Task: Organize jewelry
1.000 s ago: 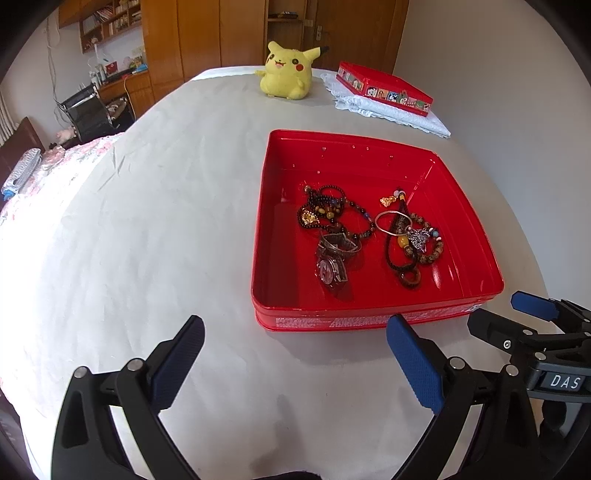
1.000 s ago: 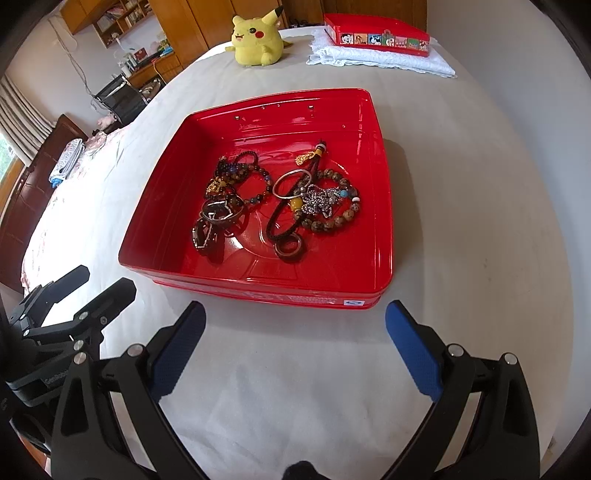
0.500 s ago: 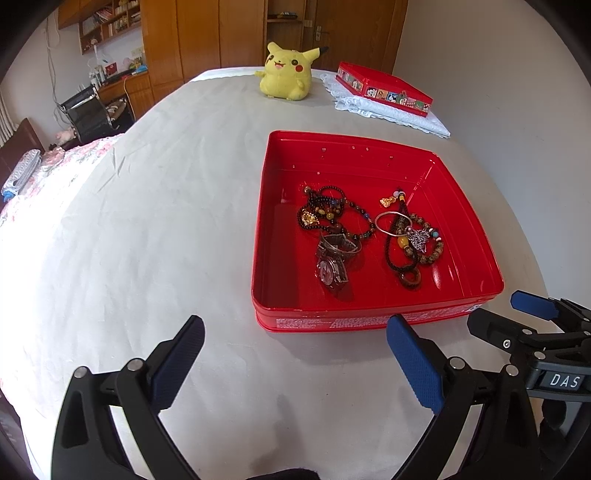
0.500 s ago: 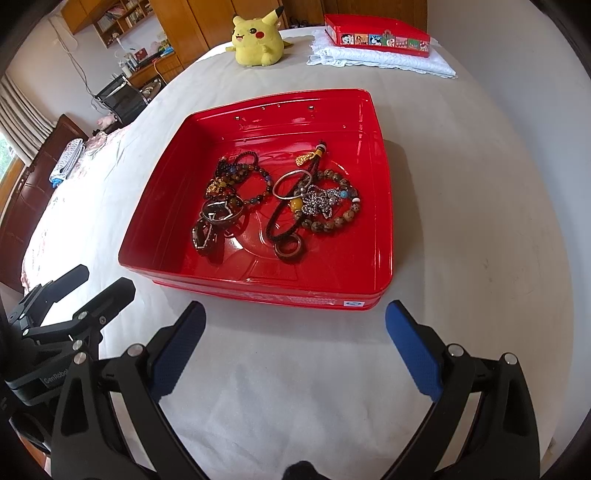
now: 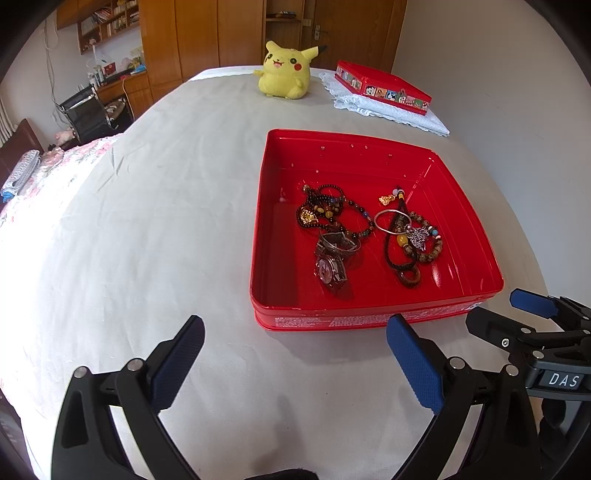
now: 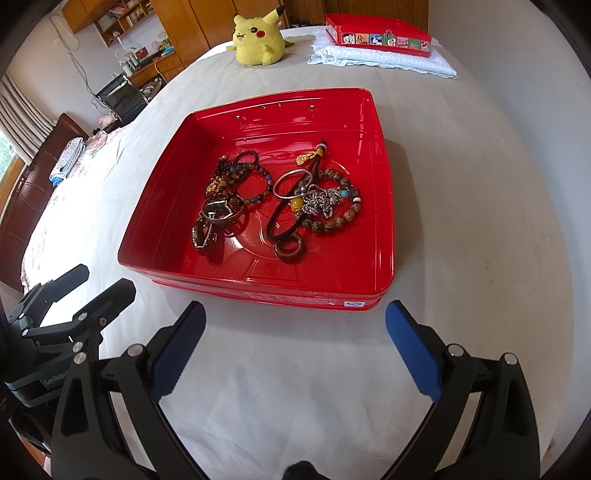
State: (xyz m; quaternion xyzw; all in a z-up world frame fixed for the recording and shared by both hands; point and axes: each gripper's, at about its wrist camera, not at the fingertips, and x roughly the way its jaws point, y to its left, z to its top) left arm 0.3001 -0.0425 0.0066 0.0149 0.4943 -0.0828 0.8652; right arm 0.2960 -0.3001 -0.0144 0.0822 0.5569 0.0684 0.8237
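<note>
A: We see a red tray (image 5: pixel 373 306) on a white bed (image 5: pixel 147 240), with the jewelry lying inside it. Where exactly does each piece lie?

B: In the left wrist view, a dark bead string (image 5: pixel 332 210) sits toward the tray's middle, and a watch (image 5: pixel 330 267) lies just in front of it, touching its near end. To the right we note a silver ring (image 5: pixel 391 221), a black cord (image 5: pixel 393 251) and a brown bead bracelet (image 5: pixel 430 251), all tangled together.

A: And our tools?

B: The left hand-held gripper (image 5: pixel 295 354) hangs above the sheet just before the tray's near wall, its blue fingers (image 5: pixel 415 363) spread wide and holding nothing. The right hand-held gripper (image 6: pixel 295 339) stands likewise, spread wide and empty, facing the same near wall; in the left wrist view it shows at the right edge (image 5: pixel 532 314).

A: What lies beyond the tray?

B: A yellow plush (image 6: pixel 258 35) and, well apart to its right, a red box (image 6: pixel 376 35) resting on a folded white cloth (image 6: pixel 384 59).
</note>
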